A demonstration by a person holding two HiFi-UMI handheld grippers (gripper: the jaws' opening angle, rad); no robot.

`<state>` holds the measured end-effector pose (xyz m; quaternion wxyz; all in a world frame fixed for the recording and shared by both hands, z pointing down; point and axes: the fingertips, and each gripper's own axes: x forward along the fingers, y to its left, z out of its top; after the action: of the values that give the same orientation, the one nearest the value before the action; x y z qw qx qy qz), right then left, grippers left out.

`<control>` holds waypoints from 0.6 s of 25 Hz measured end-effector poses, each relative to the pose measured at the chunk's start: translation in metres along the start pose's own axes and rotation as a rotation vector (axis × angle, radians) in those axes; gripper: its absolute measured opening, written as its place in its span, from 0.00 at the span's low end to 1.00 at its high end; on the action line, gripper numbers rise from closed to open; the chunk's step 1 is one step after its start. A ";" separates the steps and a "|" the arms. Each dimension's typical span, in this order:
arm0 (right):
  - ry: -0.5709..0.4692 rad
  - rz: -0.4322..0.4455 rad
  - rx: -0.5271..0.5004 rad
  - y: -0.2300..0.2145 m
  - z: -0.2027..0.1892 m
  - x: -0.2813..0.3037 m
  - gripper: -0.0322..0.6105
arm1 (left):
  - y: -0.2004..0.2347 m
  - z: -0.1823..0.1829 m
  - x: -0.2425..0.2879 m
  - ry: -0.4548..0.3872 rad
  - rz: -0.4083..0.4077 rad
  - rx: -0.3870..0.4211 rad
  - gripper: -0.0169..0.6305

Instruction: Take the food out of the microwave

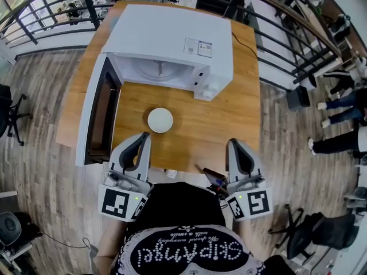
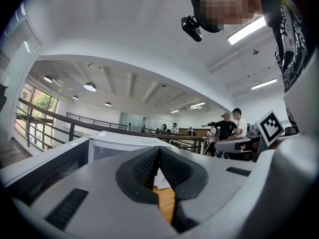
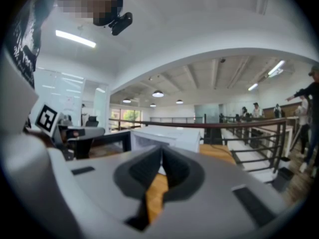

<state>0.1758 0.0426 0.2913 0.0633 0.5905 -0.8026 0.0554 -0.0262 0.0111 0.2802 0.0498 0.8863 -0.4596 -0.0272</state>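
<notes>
**Dish out on the table, both tongs closed and empty**

Nearest to me is my own black shirt (image 1: 178,211), and just past it the two marker cubes (image 1: 120,202) on my tongs. The left tongs (image 1: 144,136) and the right tongs (image 1: 233,142) both sit at the near edge of the table (image 1: 229,119), well apart from each other and pointing roughly level towards the microwave (image 1: 172,39). Each gripper view shows its jaws pressed together with nothing between them, only the wood of the table showing below the pads.

The microwave door (image 1: 94,119) is swung wide open on my left. Inside I can see only the pale turntable (image 1: 157,69), with nothing on it as far as I can tell. The round white dish (image 1: 160,120) stands on the table in front of the opening, between the door and the right tongs. It is close to the tip of the left tongs but not touching it. I cannot tell what is in the dish from here.

I judge the taking-out itself as done, since the dish is clear of the cavity and set down. What seems left is tidying up. If I shut the door, the left tongs would have to go round its far edge and push it closed. The swing should pass in front of the dish, but I would watch the gap.
</notes>
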 end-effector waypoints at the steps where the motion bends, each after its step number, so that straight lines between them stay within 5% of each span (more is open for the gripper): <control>1: 0.000 -0.002 0.002 -0.001 0.000 0.000 0.10 | 0.001 0.000 0.000 0.000 0.000 0.003 0.07; 15: 0.015 -0.030 -0.031 -0.009 -0.001 0.000 0.10 | 0.006 0.002 -0.005 0.008 0.019 -0.005 0.08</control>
<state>0.1846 0.0400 0.2924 0.0790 0.6011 -0.7939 0.0465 -0.0345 0.0117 0.2785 0.0543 0.8819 -0.4676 -0.0242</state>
